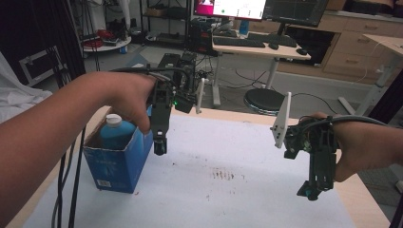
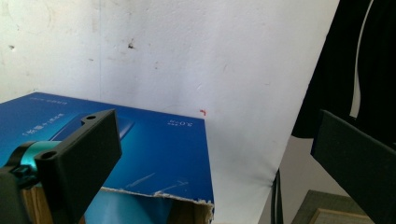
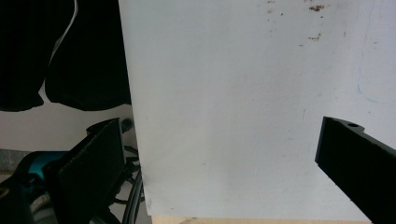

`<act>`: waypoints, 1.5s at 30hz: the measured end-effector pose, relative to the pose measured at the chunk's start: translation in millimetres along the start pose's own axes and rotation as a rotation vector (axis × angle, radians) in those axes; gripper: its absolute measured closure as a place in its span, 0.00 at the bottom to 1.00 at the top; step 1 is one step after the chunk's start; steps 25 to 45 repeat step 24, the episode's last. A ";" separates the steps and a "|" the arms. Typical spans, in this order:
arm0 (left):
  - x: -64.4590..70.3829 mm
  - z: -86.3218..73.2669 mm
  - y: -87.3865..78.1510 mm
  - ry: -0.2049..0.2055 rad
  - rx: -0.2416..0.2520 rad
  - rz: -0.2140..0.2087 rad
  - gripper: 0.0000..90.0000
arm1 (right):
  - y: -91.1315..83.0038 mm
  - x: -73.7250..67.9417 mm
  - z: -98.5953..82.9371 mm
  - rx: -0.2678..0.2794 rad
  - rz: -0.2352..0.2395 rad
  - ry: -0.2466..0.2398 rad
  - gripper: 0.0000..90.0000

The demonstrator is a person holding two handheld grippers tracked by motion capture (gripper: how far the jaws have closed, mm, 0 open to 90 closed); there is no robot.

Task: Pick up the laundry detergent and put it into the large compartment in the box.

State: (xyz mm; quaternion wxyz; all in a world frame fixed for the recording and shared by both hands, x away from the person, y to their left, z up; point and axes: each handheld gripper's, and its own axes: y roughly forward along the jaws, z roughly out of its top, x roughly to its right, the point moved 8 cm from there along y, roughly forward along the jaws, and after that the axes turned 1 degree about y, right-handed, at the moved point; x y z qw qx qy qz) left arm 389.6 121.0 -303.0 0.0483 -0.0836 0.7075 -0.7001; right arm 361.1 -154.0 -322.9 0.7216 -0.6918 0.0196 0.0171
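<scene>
A person is holding the left gripper above the tabletop, which is lying under a white sheet. It is hanging just beside the right wall of an open blue box sitting at about 9 o'clock on the sheet. A blue bottle with a white cap is standing upright inside the box. The right gripper is hovering at about 3 o'clock, well apart from the box.

The high view is showing the bottle, a brown stain near the sheet's middle, and desks with monitors at 12 o'clock. The left gripper view is looking down on the box's printed blue side and its torn cardboard rim, with the bottle out of sight. Its fingers are standing wide apart and holding nothing.

The right gripper view is showing bare white sheet, the sheet's edge and dark cables on the floor. Its fingers are also spreading wide and are empty
</scene>
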 end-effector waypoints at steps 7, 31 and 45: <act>-1.6 0.3 2.8 0.002 -0.006 0.000 0.02 | 0.3 -0.6 -0.1 -0.002 0.002 -0.004 0.01; -3.9 1.5 4.0 0.000 -0.001 0.001 0.02 | 2.8 1.4 1.8 -0.003 0.004 0.001 0.01; -3.9 1.5 4.0 0.000 -0.001 0.001 0.02 | 2.8 1.4 1.8 -0.003 0.004 0.001 0.01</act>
